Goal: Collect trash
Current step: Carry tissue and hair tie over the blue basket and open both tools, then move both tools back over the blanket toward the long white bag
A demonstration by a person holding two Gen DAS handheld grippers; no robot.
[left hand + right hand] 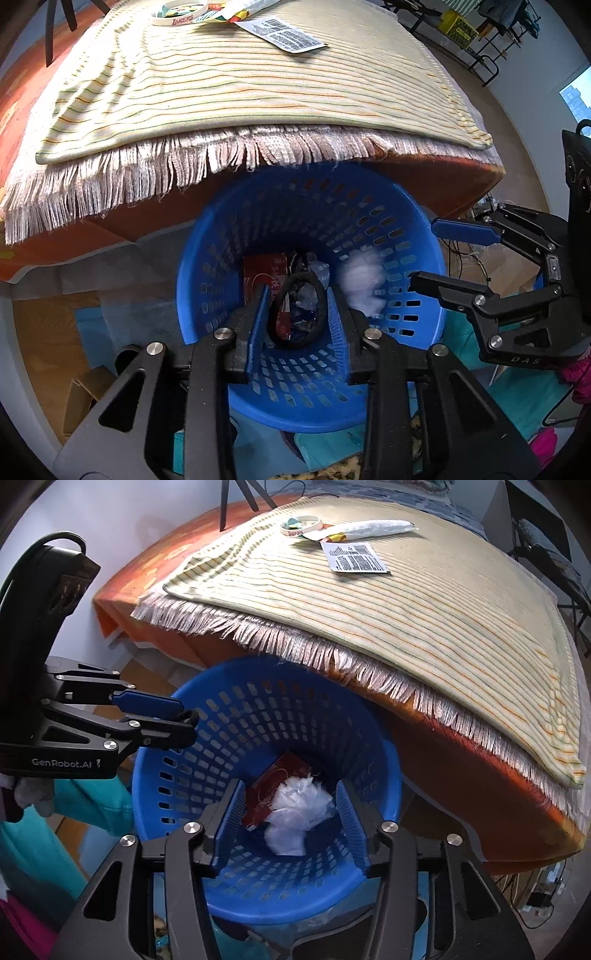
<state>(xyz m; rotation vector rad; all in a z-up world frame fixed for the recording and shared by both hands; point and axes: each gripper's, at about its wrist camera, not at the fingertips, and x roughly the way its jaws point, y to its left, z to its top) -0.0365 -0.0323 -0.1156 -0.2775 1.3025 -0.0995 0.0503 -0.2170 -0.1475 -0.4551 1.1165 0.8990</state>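
Note:
A blue perforated basket (369, 221) (258, 709) stands below the table edge. My left gripper (297, 291) (186, 716) hangs over it, jaws narrow, with a black hair band (297, 310) looped between the pads and touching both. My right gripper (290, 788) (424, 253) is open above the basket with nothing in it. Below it a white crumpled wad (295, 812) (360, 277) lies in the basket, blurred in the left wrist view. A red box (264, 273) (273, 786) lies at the basket bottom. On the table sit a white wristband (301, 526), a printed label (356, 557) and a white packet (376, 528).
A striped fringed cloth (240, 96) (443, 609) covers an orange-draped table (461, 753) that overhangs the basket's far rim. Teal fabric (92, 812) lies around the basket. A cardboard box (85, 391) sits at lower left. A pink sleeve (576, 373) shows at right.

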